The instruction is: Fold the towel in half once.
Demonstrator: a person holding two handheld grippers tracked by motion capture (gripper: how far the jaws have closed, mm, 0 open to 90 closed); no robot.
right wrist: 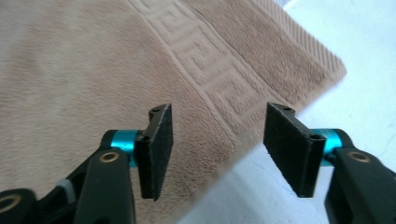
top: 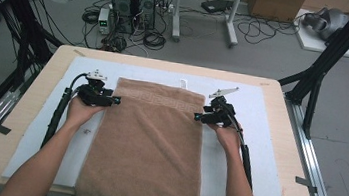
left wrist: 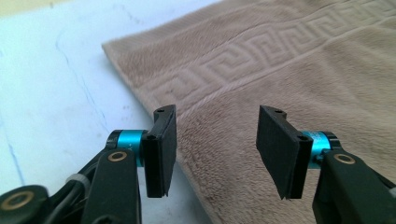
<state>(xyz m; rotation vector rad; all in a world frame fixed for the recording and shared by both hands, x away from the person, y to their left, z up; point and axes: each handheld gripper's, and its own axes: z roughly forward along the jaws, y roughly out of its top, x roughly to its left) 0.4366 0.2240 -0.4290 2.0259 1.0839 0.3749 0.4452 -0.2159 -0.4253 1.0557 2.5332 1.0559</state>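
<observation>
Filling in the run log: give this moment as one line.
scene: brown towel flat on white mat | left gripper: open at left edge | right gripper: open at right edge | held: nothing

High view: fixed above the near side, looking forward and down over the tabletop [top: 30,105]. Each tool view sits close and low, facing along its jaws. All three share the towel's [top: 149,140] far end.

A lab: computer towers [top: 133,5] amid tangled cables [top: 154,37] on grey floor, black frame struts [top: 328,56] around the table [top: 273,97].
</observation>
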